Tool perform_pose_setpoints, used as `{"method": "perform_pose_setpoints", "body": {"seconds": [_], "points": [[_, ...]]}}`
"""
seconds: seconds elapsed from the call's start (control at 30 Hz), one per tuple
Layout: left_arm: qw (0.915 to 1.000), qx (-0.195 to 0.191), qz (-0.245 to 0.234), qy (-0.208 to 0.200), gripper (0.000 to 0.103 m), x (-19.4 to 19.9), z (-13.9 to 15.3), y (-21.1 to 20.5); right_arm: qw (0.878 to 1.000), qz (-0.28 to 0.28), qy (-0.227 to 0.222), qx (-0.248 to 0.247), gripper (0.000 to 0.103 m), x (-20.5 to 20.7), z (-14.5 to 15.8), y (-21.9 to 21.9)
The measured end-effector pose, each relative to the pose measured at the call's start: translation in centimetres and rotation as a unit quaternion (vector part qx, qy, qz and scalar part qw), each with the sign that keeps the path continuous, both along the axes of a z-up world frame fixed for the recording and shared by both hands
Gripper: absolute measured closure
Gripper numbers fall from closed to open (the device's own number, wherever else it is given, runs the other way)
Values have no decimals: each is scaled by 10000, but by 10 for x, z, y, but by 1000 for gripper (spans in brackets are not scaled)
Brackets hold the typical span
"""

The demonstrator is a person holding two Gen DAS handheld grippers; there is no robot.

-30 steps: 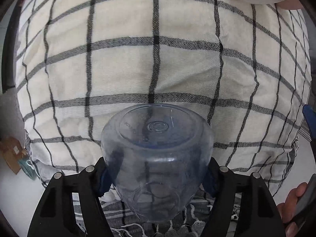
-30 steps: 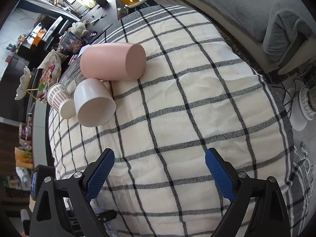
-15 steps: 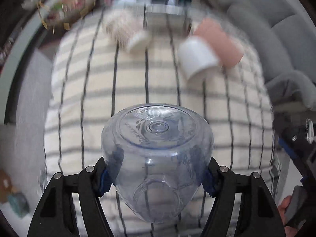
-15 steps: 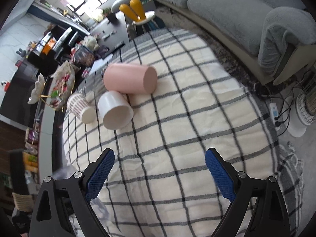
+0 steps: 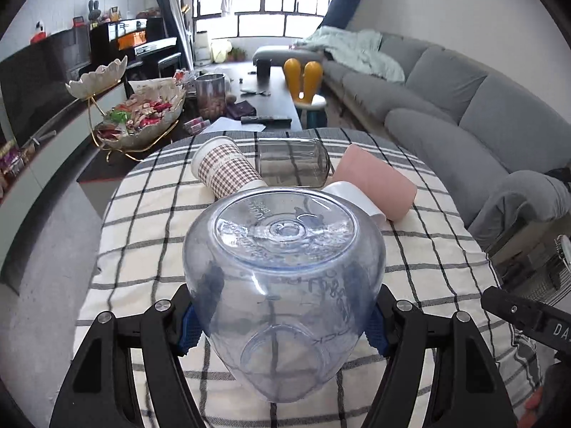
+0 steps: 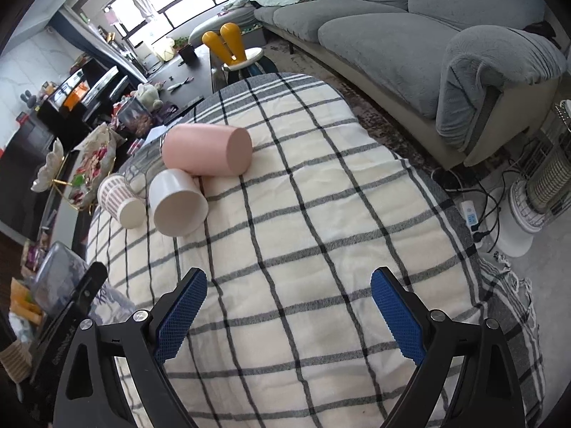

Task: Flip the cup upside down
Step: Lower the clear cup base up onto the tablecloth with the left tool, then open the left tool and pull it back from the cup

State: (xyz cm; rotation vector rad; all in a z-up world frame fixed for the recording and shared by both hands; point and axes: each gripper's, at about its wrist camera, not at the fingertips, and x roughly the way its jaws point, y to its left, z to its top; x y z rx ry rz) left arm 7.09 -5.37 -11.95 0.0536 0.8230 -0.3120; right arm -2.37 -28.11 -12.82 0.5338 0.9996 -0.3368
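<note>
My left gripper point(image 5: 283, 317) is shut on a clear bluish plastic cup point(image 5: 285, 278), held on its side above the checked tablecloth point(image 5: 142, 221), base pointing forward and mouth toward the camera. The same cup shows at the left edge of the right wrist view point(image 6: 59, 278). My right gripper point(image 6: 289, 317) is open and empty above the near part of the cloth. At the far side several cups lie on their sides: a pink cup point(image 6: 207, 153), a white cup point(image 6: 178, 207), a checked paper cup point(image 5: 225, 171) and a smoky glass point(image 5: 292, 162).
A grey sofa point(image 5: 446, 107) runs along the right. A dark coffee table point(image 5: 249, 107) with a candy dish point(image 5: 139, 117) and a yellow-eared stool point(image 5: 303, 82) stands beyond the table. A heater point(image 6: 542, 185) and power strip sit on the floor right.
My left gripper has tilted up with the cup, from looking down at the cloth to looking level across the table. My right gripper has pulled back and tilted up slightly, staying open.
</note>
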Motion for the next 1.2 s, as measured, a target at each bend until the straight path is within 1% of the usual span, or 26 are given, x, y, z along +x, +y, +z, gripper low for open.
{"method": "perform_pose_setpoints", "body": {"seconds": [0.03, 0.2, 0.3, 0.37, 0.4, 0.43, 0.5, 0.63, 0.77, 0.9, 1.03, 1.13, 1.2], "points": [[9999, -108, 6, -27, 32, 0, -4, 4, 10000, 38, 4, -21, 10, 1, -1, 3], [9993, -323, 180, -16, 32, -2, -23, 15, 9997, 162, 44, -156, 10, 2, -2, 12], [9992, -371, 142, -108, 32, -7, -31, 16, 9996, 176, 133, -153, 10, 2, -7, 13], [9993, -310, 139, -177, 32, -11, -35, 15, 9996, 185, 180, -137, 10, 2, -9, 14], [9991, -304, 114, -282, 32, -14, -36, 15, 9995, 193, 202, -133, 10, 2, -10, 15], [9989, -233, 69, -391, 31, -18, -36, 13, 9994, 207, 229, -129, 10, 3, -10, 15], [9989, -192, 50, -432, 31, -22, -37, 11, 9994, 227, 236, -140, 10, 2, -10, 17], [9990, -299, 97, -328, 30, -25, -38, 14, 9994, 212, 227, -155, 10, 1, -8, 17], [9991, -269, 77, -317, 29, -30, -40, 14, 9993, 230, 230, -171, 10, 1, -6, 17], [9992, -282, 88, -287, 24, -32, -39, 14, 9993, 244, 221, -170, 10, -1, -5, 18], [9988, -262, 147, -382, 17, -36, -33, 17, 9994, 241, 173, -174, 10, -3, 0, 19], [9987, -279, 175, -396, 14, -40, -26, 19, 9994, 266, 97, -193, 10, -6, 7, 22], [9988, -248, 201, -371, 14, -41, -23, 20, 9993, 290, 46, -218, 10, -8, 12, 23]]}}
